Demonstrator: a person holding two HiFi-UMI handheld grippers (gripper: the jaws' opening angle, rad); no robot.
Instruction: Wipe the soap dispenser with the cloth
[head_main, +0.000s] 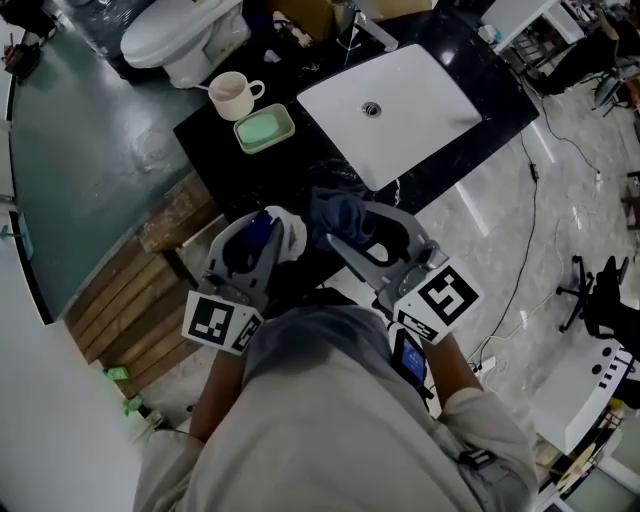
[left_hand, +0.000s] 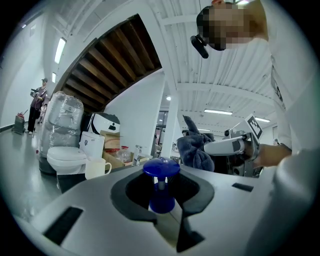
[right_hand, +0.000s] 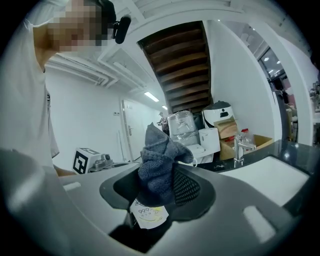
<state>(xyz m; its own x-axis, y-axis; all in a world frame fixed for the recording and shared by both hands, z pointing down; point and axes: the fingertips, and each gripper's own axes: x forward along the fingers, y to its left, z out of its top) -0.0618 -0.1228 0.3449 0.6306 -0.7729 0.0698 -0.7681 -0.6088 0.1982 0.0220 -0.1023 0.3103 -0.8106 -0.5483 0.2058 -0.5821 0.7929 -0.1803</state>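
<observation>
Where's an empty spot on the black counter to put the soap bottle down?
The black counter is bare just in front of the green soap dish, left of the sink. The dark strip along the sink's right side looks free too. It's crowded at the left corner, where the mug and the dish sit close together.

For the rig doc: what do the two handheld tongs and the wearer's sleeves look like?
The left tongs and right tongs are matte grey moulded shells, black inside the mouth. Each carries a white cube printed with black square markers at its rear. The sleeves are pale grey, loose fabric.
</observation>
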